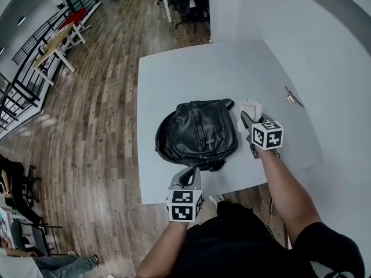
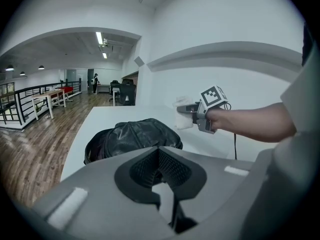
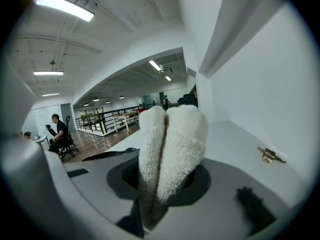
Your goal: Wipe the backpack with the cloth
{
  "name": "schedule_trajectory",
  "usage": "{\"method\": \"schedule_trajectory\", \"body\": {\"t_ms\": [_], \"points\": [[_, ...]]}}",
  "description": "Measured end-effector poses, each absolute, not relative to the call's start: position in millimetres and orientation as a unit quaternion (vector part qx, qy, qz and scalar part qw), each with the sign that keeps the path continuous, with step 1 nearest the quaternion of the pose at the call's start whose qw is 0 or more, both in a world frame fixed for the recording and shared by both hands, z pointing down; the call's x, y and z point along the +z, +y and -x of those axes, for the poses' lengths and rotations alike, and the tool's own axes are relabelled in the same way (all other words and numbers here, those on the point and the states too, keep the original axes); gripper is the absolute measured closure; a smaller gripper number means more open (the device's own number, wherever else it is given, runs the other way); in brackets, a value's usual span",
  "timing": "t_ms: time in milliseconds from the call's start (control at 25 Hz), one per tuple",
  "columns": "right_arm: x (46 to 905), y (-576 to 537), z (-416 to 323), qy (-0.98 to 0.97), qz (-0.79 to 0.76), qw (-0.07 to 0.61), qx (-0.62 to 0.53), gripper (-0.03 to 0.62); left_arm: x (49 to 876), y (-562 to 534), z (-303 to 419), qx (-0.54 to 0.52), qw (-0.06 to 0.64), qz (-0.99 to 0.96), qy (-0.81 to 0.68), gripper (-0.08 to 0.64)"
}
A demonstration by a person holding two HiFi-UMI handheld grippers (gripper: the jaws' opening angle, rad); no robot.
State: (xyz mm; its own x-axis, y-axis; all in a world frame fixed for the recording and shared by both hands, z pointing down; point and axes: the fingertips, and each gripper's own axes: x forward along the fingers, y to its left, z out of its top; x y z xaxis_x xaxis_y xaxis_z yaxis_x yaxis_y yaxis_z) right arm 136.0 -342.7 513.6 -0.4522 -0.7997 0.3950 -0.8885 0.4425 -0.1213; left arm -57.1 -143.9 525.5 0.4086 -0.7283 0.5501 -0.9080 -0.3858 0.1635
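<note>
A black leather backpack [image 1: 197, 133] lies flat near the front edge of the white table [image 1: 191, 74]. My right gripper [image 1: 246, 119] hovers just right of the bag and is shut on a folded white cloth [image 1: 252, 106]. In the right gripper view the cloth [image 3: 172, 144] stands up between the jaws, with the backpack [image 3: 102, 155] a dark strip at lower left. My left gripper [image 1: 188, 176] sits at the bag's near edge, jaws together with nothing in them. The left gripper view shows the backpack [image 2: 132, 136] ahead, with the right gripper [image 2: 187, 108] and cloth [image 2: 183, 122] beyond it.
A small metal latch [image 1: 293, 97] lies on the table at the far right, by the white wall. The table's front edge runs just under the left gripper, with wooden floor [image 1: 98, 126] to the left. A seated person [image 3: 60, 134] and desks are far off.
</note>
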Motion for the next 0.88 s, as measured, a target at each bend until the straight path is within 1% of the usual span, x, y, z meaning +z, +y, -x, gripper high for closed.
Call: {"method": "schedule_trajectory", "body": {"t_ms": [440,680,880], "points": [[503,-333,-141,-0.832,-0.516,0.156,0.133,0.503,521,-140,68,0.185,0.227,-0.804,-0.518,0.552],[481,-317,-117,-0.845,-0.502,0.108,0.148,0.503,520,-129,80,0.18,0.228,-0.799,-0.526,0.552],[466,-284,-61,-0.877,-0.448,0.084,0.156,0.503,520,-118,98,0.178,0.232,-0.788,-0.541,0.552]]}}
